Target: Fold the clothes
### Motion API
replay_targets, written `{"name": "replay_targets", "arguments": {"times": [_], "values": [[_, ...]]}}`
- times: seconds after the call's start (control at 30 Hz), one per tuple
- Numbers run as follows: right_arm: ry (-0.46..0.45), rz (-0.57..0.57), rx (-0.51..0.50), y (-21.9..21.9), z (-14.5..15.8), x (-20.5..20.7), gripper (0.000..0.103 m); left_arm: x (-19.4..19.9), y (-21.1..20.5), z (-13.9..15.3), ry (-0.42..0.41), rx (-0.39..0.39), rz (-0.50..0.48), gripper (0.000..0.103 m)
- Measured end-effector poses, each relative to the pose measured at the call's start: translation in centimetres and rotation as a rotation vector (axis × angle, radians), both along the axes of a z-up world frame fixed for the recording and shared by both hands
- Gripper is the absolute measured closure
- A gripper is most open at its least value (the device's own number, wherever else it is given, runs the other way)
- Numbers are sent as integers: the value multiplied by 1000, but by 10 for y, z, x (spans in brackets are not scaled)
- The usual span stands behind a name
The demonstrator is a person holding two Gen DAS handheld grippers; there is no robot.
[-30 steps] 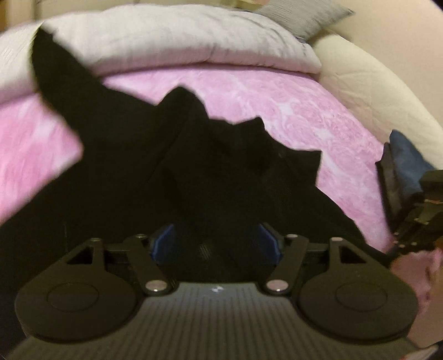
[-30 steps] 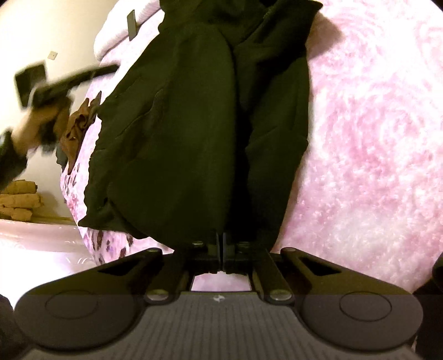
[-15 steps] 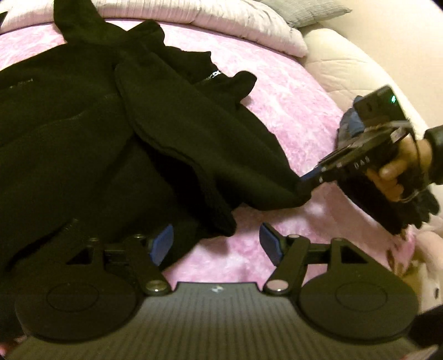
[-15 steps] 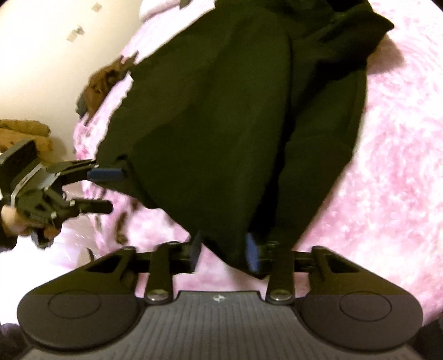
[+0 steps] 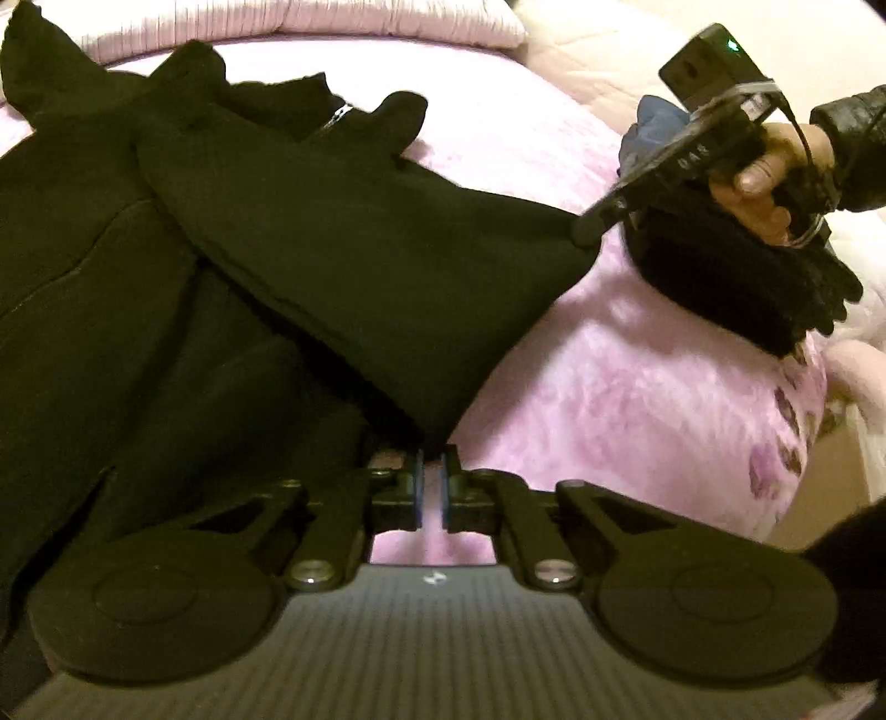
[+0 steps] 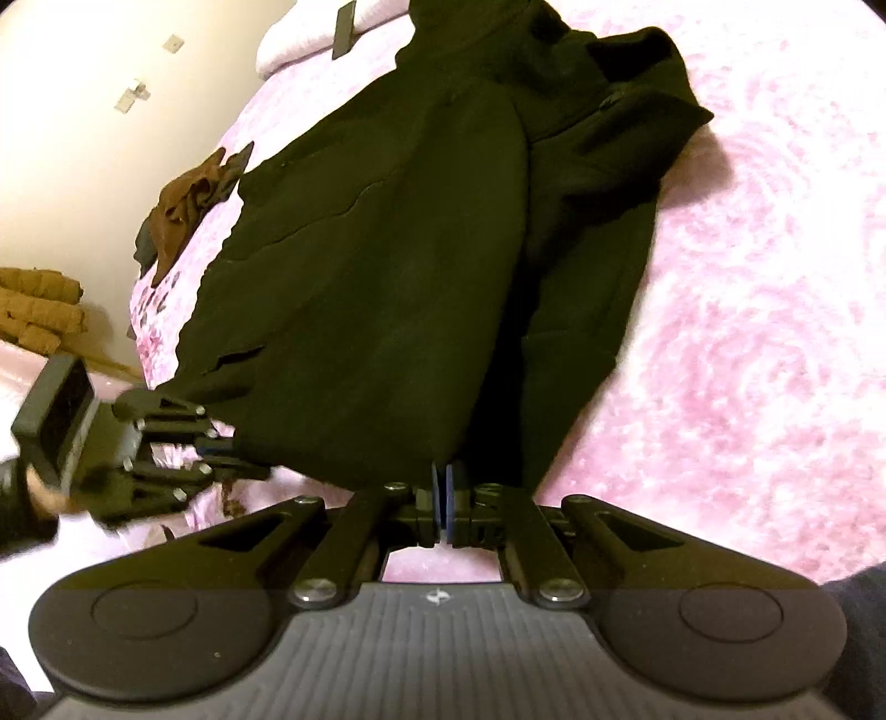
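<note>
Pink plush bedding covers the bed I'm working on, with a pale quilt bunched at the head end. Spread across it lies the black jacket, collar and zipper toward the head of the bed, its lower hem toward me.

My left gripper is clenched on the hem — the blue pads are nearly together with a fold of black cloth pinched between them. My right gripper is likewise clamped on the hem at another spot; from the left camera I can see its tip biting the far corner of the same edge, so that a flap of fabric is stretched between my two hands and lifted a little off the bedding.

As to progress: one sleeve or side panel already lies crossed over the body of the jacket, so the garment looks narrowed at least on that side, though the dark cloth hides the seams and I cannot be sure how many layers are stacked. The jacket is not yet a compact bundle — its full length is laid out. My judgement is that a lengthwise fold is in hand, hem to be carried toward the collar.

Off to one side sit a brown garment and a dark bundle, the latter apparently folded.
</note>
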State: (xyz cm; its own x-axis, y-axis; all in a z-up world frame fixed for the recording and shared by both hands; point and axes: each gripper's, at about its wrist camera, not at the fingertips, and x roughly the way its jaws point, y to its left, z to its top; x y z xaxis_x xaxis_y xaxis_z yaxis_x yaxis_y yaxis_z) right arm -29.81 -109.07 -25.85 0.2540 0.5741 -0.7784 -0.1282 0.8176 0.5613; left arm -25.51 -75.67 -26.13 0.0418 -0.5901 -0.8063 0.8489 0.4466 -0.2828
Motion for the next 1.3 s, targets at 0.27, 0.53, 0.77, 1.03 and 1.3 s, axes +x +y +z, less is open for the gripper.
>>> {"name": "replay_targets", "arguments": {"times": [0.27, 0.53, 0.77, 1.03, 1.3], "values": [[-24, -13, -34, 1, 5, -11, 80, 28, 16, 4, 22, 32, 11, 98], [-149, -48, -20, -9, 23, 54, 54, 116, 20, 26, -15, -21, 223, 72], [-242, 9, -89, 19, 0, 173, 51, 237, -35, 4, -47, -119, 352, 47], [-250, -34, -121, 33, -34, 253, 50, 321, -80, -40, 1, -95, 357, 61], [-249, -29, -98, 35, -38, 279, 101, 324, -80, -24, -57, -182, 301, 88]]}}
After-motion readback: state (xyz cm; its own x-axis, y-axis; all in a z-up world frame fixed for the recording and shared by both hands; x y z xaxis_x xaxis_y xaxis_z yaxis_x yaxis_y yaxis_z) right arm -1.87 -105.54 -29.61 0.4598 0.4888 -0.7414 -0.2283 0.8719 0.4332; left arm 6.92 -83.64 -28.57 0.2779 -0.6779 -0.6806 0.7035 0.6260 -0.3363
